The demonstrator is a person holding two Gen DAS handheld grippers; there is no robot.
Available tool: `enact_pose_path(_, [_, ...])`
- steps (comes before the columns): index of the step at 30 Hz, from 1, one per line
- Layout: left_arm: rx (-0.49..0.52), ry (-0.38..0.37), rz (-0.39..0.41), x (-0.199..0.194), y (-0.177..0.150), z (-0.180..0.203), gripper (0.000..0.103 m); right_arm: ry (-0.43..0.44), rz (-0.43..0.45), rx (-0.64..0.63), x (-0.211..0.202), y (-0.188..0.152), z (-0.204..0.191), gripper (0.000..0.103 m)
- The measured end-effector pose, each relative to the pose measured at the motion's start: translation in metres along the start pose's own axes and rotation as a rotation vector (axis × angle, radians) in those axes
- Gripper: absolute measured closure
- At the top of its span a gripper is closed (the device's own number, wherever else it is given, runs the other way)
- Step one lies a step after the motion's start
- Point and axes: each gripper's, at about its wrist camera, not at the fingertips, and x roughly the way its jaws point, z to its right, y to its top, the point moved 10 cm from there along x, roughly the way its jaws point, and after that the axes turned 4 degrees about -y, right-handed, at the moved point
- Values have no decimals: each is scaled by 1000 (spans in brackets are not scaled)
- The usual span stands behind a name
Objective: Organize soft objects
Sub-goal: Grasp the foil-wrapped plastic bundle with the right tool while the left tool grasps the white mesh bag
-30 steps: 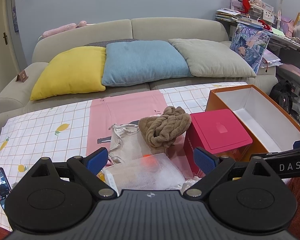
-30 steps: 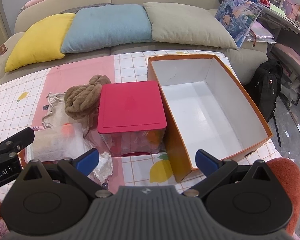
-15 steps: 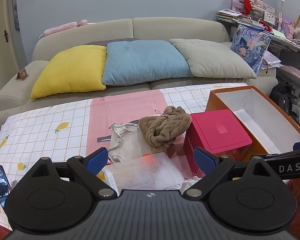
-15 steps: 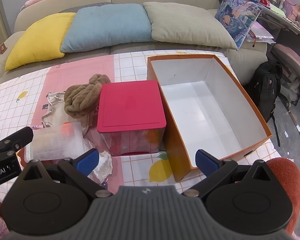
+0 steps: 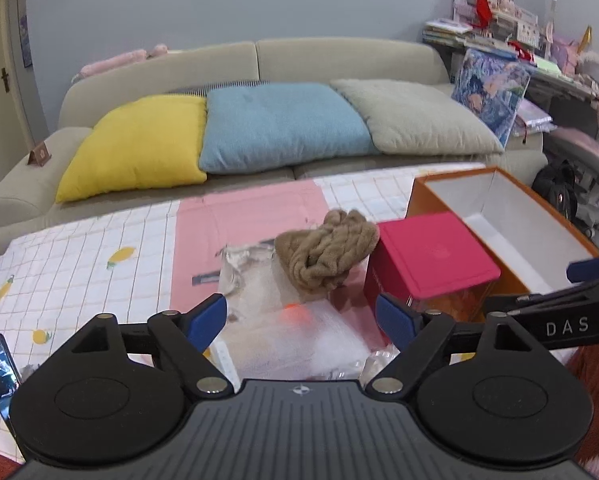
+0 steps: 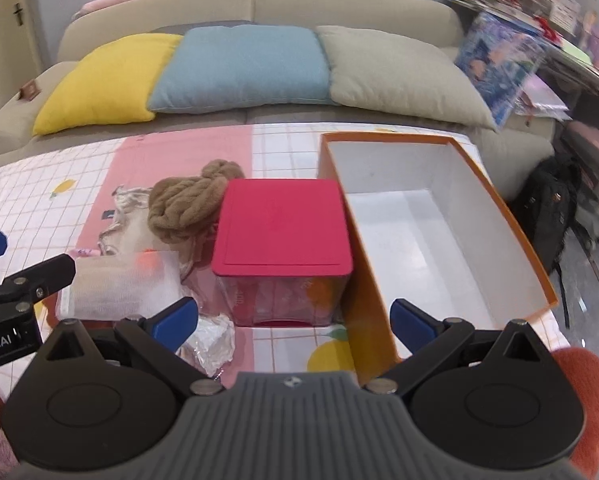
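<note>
Both grippers empty, jaws apart. Brown knit bundle [image 5: 326, 254] sits center frame, dead ahead of left gripper [image 5: 301, 317]; right gripper [image 6: 293, 317] faces the red-lidded box [image 6: 283, 230]. Left nearer.

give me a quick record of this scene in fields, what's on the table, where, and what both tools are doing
surface: checked tablecloth with a pink panel
brown knit bundle: left of the pink-lidded box, touching it
pink-lidded box: lid on, beside the orange box
orange box: open, nothing inside
plastic-wrapped pack: nearest, ahead of the left tool
left tool: open, holding nothing
right tool: open, holding nothing
background: sofa with yellow, blue and beige cushions
</note>
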Motion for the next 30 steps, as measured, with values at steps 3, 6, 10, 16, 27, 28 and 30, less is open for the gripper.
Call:
enact_pose_path(3, [-22, -16, -39, 4, -8, -6, 10, 22, 5, -40, 7, -2, -8, 5])
enact_pose_path(6, [-8, -23, -62, 7, -16, -12, 16, 89, -8, -67, 15, -6, -20, 18])
enact_pose_path(10, [107, 9, -107, 17, -28, -19, 24, 158, -34, -117, 28, -14, -37, 30])
enact_pose_path(16, [380, -2, -121, 40, -43, -7, 24, 226, -50, -251, 52, -26, -67, 35])
enact_pose_path(27, [779, 79, -213, 104, -82, 1, 22, 274, -93, -406, 96, -47, -98, 27])
enact_pose_path(28, [800, 87, -224, 108, -85, 1, 23, 280, -91, -416, 97, -49, -100, 27])
enact_pose_path(30, [829, 108, -229, 115, -88, 0, 24, 287, -96, -426, 103, -51, -104, 27])
